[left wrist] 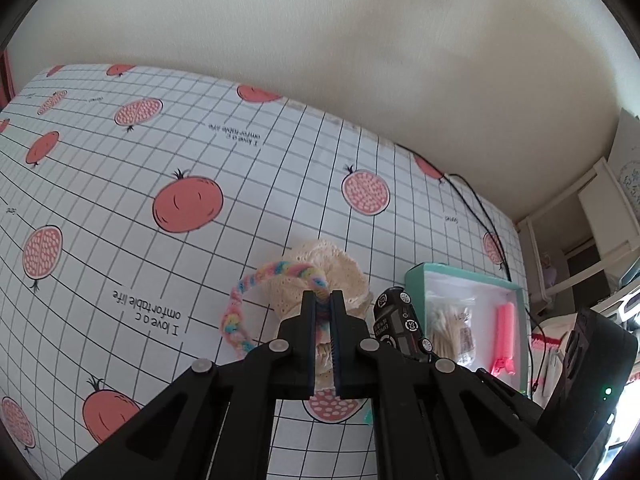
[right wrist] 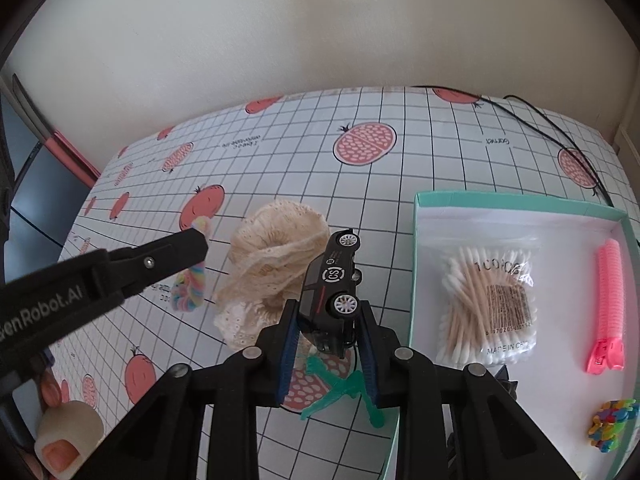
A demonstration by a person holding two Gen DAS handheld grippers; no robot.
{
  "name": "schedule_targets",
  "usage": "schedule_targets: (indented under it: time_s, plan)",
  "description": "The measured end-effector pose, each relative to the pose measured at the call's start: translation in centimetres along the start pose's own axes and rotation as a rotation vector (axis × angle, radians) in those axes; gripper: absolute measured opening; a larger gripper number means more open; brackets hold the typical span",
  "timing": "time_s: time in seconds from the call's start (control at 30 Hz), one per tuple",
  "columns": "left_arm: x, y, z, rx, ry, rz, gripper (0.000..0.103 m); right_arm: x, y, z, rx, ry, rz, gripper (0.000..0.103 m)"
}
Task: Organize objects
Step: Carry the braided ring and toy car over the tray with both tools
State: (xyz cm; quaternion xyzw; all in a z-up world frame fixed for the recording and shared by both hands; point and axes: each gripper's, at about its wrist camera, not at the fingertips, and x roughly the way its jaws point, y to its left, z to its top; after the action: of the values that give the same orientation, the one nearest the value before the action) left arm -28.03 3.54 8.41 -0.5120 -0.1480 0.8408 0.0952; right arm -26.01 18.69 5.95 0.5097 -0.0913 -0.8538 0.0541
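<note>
The left gripper (left wrist: 323,300) pinches a pastel rainbow braided hair tie (left wrist: 256,280), apparently lifted above the checked tablecloth (left wrist: 120,168). The right gripper (right wrist: 330,312) clamps a black toy car (right wrist: 332,280) beside the teal box (right wrist: 520,202).

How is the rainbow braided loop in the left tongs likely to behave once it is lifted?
Probably floppy: the rainbow braided loop looks like soft yarn and curves loosely from the left tongs, so it should sag. Likely light and not slippery, since its fuzzy braid sits pinched between the pads. It may drag the cream lace fabric lying close beside it.
</note>
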Motion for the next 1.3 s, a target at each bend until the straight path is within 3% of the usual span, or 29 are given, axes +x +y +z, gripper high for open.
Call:
schedule_targets:
  time_s: [0.57, 1.3]
  plan:
    - [-4.6, -3.4, 0.2, 0.064, -0.119, 0.013, 0.006, -5.7, -2.4, 0.7, 0.020, -0.100, 0.002, 0.030]
    - [-2.3, -15.4, -4.1, 0.249, -0.077, -0.056, 0.006, -12.9, -12.5, -0.5, 0.098, -0.178, -0.101, 0.030]
